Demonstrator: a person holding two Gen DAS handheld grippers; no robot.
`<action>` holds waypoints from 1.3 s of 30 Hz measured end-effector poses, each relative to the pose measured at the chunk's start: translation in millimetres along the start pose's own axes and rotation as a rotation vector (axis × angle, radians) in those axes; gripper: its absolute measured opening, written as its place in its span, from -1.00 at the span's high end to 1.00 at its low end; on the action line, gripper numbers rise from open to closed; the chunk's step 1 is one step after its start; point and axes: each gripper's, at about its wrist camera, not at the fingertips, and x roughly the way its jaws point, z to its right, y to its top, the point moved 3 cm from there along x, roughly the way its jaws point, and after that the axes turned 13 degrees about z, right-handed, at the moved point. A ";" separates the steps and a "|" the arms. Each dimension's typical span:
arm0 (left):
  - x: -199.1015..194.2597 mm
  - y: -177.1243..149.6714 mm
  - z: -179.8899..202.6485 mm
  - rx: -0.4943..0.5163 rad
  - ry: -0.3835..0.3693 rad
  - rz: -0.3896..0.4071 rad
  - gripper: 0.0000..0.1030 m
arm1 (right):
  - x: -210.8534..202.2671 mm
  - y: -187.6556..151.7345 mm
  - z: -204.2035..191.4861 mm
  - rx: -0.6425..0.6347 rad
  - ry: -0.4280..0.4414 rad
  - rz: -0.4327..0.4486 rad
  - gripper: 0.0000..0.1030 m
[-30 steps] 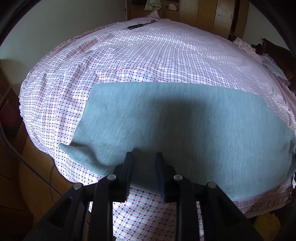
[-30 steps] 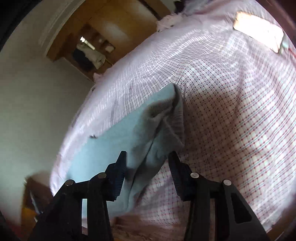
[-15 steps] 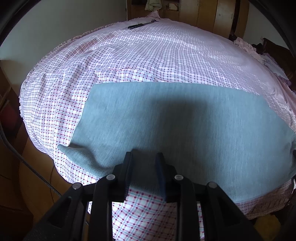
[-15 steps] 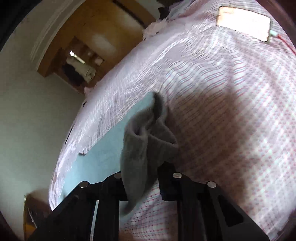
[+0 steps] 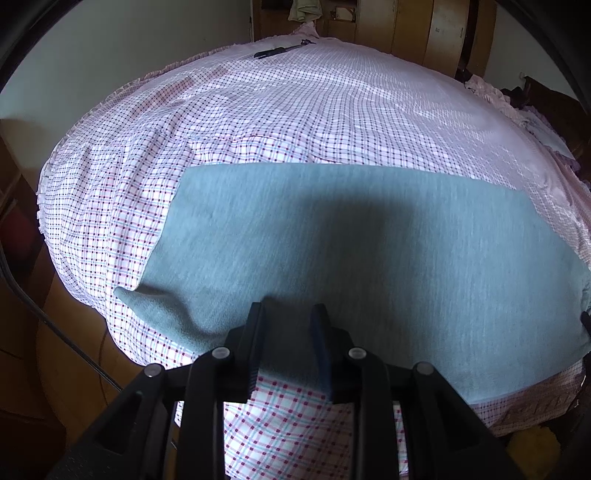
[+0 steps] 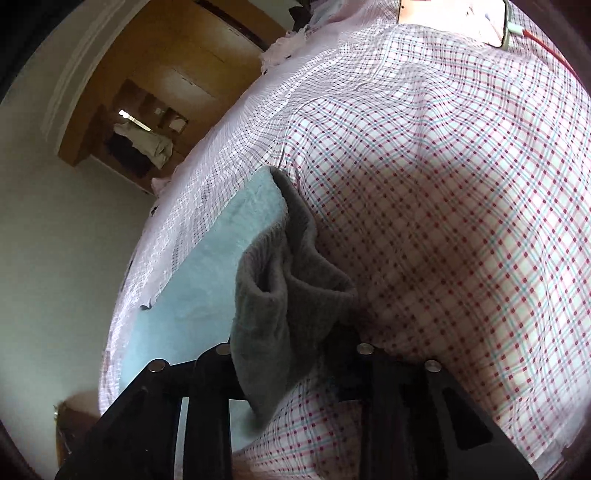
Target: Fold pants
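Note:
Grey-teal pants (image 5: 351, 251) lie flat as a long band across the near part of a bed with a pink checked sheet (image 5: 295, 110). My left gripper (image 5: 288, 332) is shut on the pants' near edge, with cloth between its fingers. In the right wrist view my right gripper (image 6: 291, 354) is shut on the bunched end of the pants (image 6: 280, 295) and holds it lifted off the sheet (image 6: 443, 221). The rest of the pants (image 6: 207, 295) stretches away to the left.
A dark slim object (image 5: 277, 51) lies at the bed's far edge. Wooden wardrobes (image 5: 406, 29) stand behind the bed. A flat white device with a red cable (image 6: 461, 22) lies on the sheet. The bed's left edge drops to a wooden floor (image 5: 74, 332).
My right gripper closed on the pants' end and lifted it into a bunch. My left gripper has stayed shut on the near edge.

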 end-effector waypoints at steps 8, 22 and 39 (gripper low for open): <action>1.0 2.0 -0.5 0.001 -0.010 -0.005 0.47 | -1.5 8.7 -45.4 -0.141 0.006 0.026 0.79; -17.2 9.4 -1.5 -0.002 -0.055 0.019 0.47 | -47.8 10.9 -169.7 -0.399 0.235 0.059 0.87; -35.4 20.8 -27.4 -0.051 -0.049 0.060 0.47 | -52.3 -37.2 -278.8 -0.535 0.514 -0.065 0.87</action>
